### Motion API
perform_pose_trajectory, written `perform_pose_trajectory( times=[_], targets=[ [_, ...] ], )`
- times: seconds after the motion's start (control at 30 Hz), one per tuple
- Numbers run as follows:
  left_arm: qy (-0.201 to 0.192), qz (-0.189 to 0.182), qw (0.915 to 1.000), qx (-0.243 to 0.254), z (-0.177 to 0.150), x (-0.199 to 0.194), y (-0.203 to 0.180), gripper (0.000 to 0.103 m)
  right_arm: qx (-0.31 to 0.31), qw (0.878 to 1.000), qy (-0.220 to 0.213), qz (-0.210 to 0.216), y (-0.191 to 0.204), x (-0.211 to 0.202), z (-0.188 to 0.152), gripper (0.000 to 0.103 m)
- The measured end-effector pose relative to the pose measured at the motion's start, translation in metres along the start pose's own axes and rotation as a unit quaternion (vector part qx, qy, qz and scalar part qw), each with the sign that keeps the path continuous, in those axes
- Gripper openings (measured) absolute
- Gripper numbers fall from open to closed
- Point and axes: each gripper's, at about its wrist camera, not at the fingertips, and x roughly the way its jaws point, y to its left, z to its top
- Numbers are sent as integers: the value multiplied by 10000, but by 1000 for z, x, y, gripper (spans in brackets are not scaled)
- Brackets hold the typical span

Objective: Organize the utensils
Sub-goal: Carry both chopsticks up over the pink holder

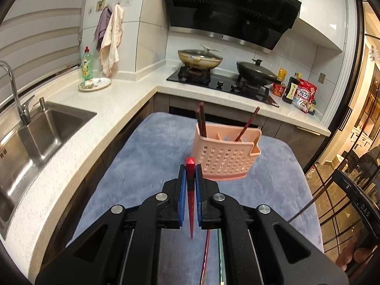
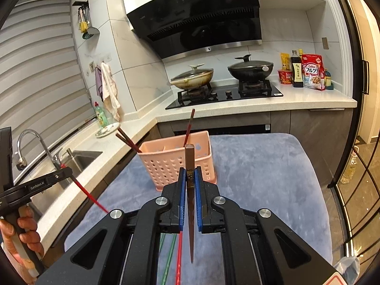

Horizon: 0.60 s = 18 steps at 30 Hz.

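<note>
My left gripper is shut on a red chopstick whose butt end points ahead and whose tip hangs down toward the cloth. My right gripper is shut on a brown chopstick held the same way. A pink perforated utensil basket stands on the blue-grey cloth just beyond both grippers, with three dark red chopsticks leaning in its compartments. The right wrist view also shows the left gripper at the left with the red chopstick, held by a hand.
The cloth-covered table sits against an L-shaped counter with a steel sink and tap at the left. A hob with two lidded pans is behind, with bottles and a cereal bag at the right. More chopsticks lie below the grippers.
</note>
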Motion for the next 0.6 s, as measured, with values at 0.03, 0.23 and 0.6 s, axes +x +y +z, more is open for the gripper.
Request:
perform_pose_trajectory(
  times=[0.03, 0.23, 0.6],
  targets=[
    [-61, -1, 10000, 26, 7, -1, -3, 7, 5, 10000, -30, 19, 0, 0, 3, 7],
    [-457, -155, 9988, 63, 46, -7, -16, 7, 248, 9987, -291, 332, -3, 8, 41, 7],
    [-1279, -332, 9912, 4, 133, 5, -40, 7, 340, 9945, -899, 407, 5, 49, 128, 7]
  ],
)
